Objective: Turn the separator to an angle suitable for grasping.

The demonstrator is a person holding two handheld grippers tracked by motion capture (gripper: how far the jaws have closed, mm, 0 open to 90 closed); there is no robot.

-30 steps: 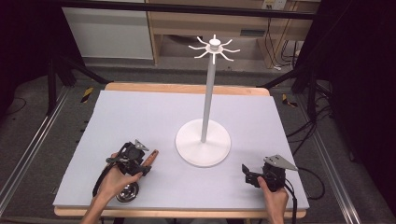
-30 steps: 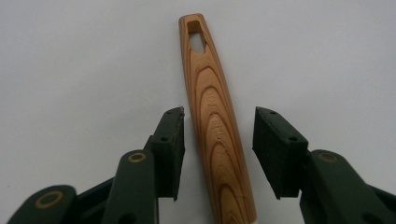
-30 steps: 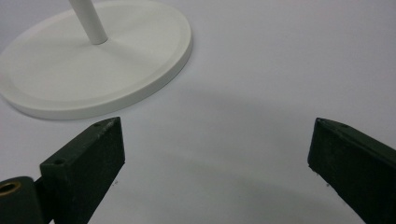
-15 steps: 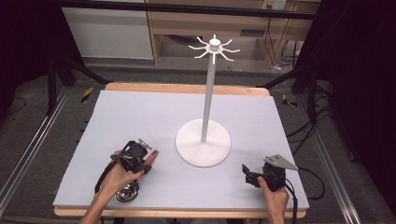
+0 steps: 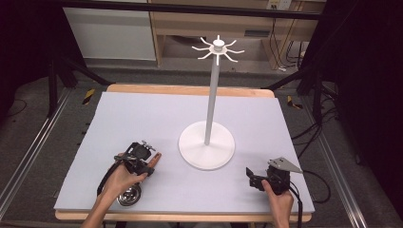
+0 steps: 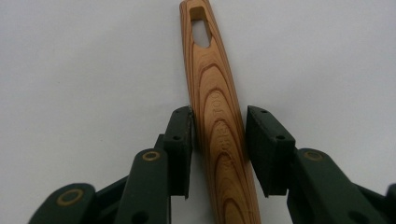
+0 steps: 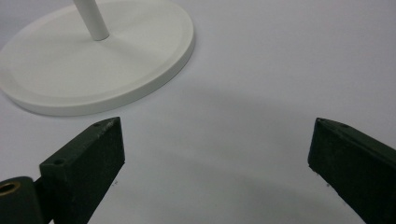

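My left tool (image 6: 218, 140) has just been closing around the wooden handle (image 6: 217, 116), which lies flat on the bench (image 5: 142, 118), front-left. The handle sits between the pads: left pad looks to be touching, right pad shows a sliver of gap, so not pinched yet. A bit more squeeze should make it liftable. The metal utensil end (image 5: 129, 195) lies under my left hand. My right tool (image 7: 217, 154) is spread wide, empty, resting front-right. The white hook stand (image 5: 207, 142) sits mid-bench, apart from both tools. Nothing blocks the lift.
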